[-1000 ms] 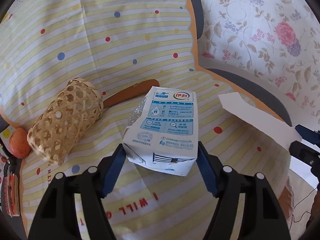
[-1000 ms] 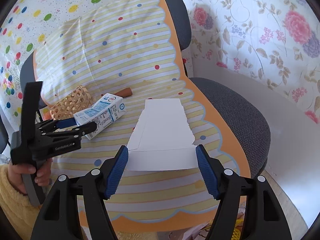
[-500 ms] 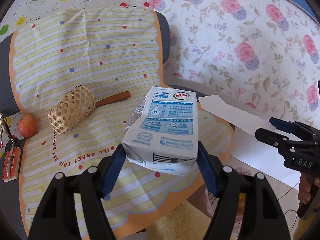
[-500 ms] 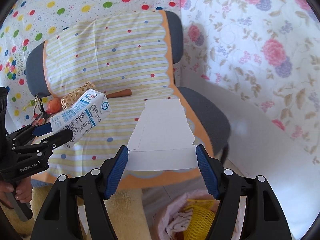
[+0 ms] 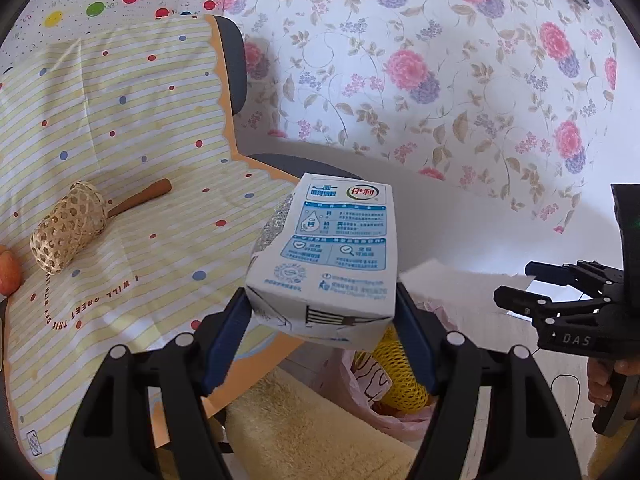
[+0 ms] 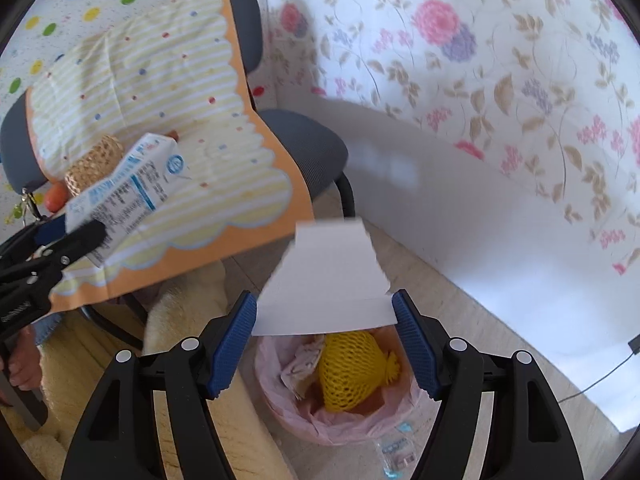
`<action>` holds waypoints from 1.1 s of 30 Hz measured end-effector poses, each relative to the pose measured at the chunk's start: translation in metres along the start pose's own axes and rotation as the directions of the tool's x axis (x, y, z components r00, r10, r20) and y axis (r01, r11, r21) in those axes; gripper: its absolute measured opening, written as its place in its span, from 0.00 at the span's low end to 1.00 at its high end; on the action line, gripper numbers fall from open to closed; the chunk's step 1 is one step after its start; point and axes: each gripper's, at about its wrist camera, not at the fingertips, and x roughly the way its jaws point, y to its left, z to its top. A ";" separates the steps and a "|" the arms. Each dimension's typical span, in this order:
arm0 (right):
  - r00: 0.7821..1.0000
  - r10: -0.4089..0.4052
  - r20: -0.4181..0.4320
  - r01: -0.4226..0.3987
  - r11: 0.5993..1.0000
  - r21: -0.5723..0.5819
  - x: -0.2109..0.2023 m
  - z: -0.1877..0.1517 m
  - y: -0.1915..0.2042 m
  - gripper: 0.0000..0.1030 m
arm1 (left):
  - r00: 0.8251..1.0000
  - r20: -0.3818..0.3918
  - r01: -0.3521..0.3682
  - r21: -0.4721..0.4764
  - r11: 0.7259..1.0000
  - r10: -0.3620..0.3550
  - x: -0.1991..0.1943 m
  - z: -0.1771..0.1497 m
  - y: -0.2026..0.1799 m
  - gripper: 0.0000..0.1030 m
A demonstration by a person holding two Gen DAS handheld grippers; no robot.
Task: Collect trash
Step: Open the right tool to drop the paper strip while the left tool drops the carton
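My left gripper [image 5: 320, 316] is shut on a blue and white milk carton [image 5: 324, 256] and holds it in the air past the chair's front edge; the carton also shows in the right wrist view [image 6: 124, 192]. My right gripper [image 6: 324, 316] is shut on a torn white sheet of card [image 6: 328, 276], held above a trash bin with a pink liner [image 6: 340, 420]. A yellow foam net [image 6: 352, 368] lies in the bin. In the left wrist view the bin [image 5: 372, 384] sits below the carton, and the right gripper [image 5: 560, 300] is at the right.
A chair with a striped dotted cover [image 5: 120, 160] carries a woven bamboo basket [image 5: 66, 232], a wooden stick [image 5: 140, 196] and an orange fruit [image 5: 8, 276]. A fluffy cream rug [image 5: 312, 432] lies on the floor. Floral wallpaper [image 6: 500, 80] is behind. A small wrapper [image 6: 396, 452] lies by the bin.
Both grippers have lifted away from the chair seat and swung right and down, carrying the carton and the card. The trash bin has come into view under them.
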 end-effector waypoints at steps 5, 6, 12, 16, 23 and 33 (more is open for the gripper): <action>1.000 0.020 -0.016 -0.019 0.999 0.031 0.013 0.001 -0.006 0.77 | 1.000 -0.023 -0.012 -0.001 1.000 0.012 0.007 -0.003 0.001 0.67; 1.000 0.024 -0.008 -0.024 0.999 0.033 0.012 0.002 -0.006 0.77 | 1.000 -0.029 -0.009 -0.001 1.000 0.009 0.009 -0.004 0.001 0.67; 0.995 0.060 0.079 -0.066 0.995 0.074 0.004 0.015 -0.012 0.77 | 0.998 -0.056 0.023 0.019 1.000 -0.022 0.020 -0.009 -0.008 0.67; 0.991 0.055 0.121 -0.067 0.993 0.095 0.002 0.023 -0.018 0.77 | 0.996 -0.061 0.062 0.053 0.997 -0.059 0.027 -0.010 -0.022 0.67; 0.990 0.017 0.142 -0.038 0.988 0.150 -0.004 0.021 -0.045 0.77 | 0.980 -0.093 0.188 0.161 0.969 -0.175 0.052 -0.007 -0.065 0.67; 0.985 -0.027 0.171 -0.010 0.977 0.212 -0.015 0.016 -0.077 0.77 | 0.972 -0.107 0.232 0.254 0.939 -0.211 0.068 -0.009 -0.103 0.80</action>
